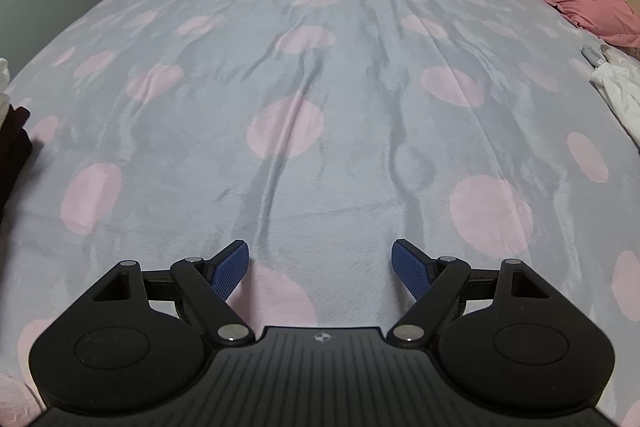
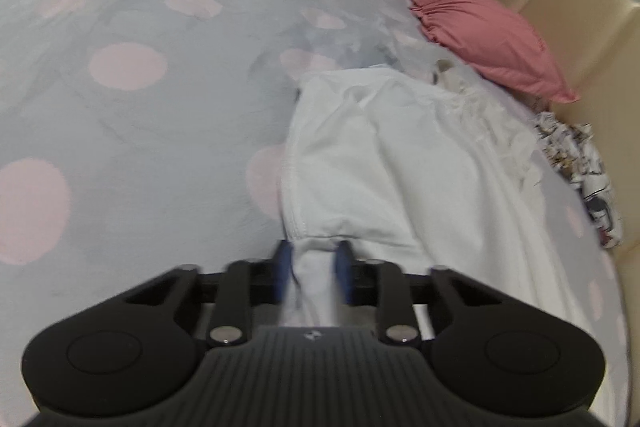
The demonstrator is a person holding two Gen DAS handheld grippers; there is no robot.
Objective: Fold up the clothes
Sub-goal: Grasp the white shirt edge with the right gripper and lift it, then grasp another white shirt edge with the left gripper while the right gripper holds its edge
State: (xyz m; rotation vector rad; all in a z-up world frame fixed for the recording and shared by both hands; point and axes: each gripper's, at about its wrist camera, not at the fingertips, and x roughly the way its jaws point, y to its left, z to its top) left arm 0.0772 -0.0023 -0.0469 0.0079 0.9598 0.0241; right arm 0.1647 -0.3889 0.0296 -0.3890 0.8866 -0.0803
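A white garment (image 2: 360, 163) lies crumpled on the grey bedspread with pink dots (image 2: 120, 107), reaching toward the pink pillow. My right gripper (image 2: 314, 257) is shut on a bunched edge of that garment, the cloth pinched between its blue pads; the view is motion-blurred. In the left wrist view my left gripper (image 1: 320, 259) hovers low over the bare bedspread (image 1: 320, 87), open, with nothing between its blue fingers. The white garment (image 1: 618, 87) shows at the far right edge there.
A pink pillow (image 2: 480, 27) rests against a beige padded headboard (image 2: 580, 27). A patterned cloth (image 2: 588, 167) lies by the headboard. Dark and white clothing (image 1: 12, 131) sits at the left edge. Furniture and a doorway stand beyond the bed's far end.
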